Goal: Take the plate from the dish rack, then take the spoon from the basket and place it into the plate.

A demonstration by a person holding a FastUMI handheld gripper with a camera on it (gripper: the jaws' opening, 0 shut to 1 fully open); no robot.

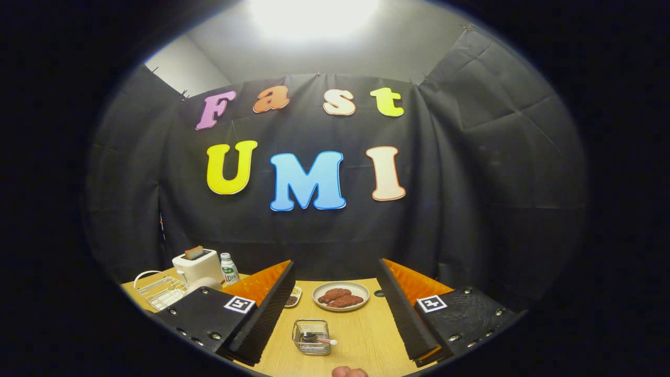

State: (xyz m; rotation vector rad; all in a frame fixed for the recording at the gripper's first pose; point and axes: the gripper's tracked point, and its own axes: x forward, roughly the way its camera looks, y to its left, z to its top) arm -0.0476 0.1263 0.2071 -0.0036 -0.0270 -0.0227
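A white wire dish rack stands by a white toaster on the wooden table. The gripper hangs with fingers wide apart, empty. Between them sits a small wire basket holding a pink-handled spoon; beyond, a grey plate of brown patties.

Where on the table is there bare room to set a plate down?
Bare wood lies right of the wire basket, between it and the gripper's open fingers, below the plate of patties. Crowded: the corner with dish rack, toaster and bottle.
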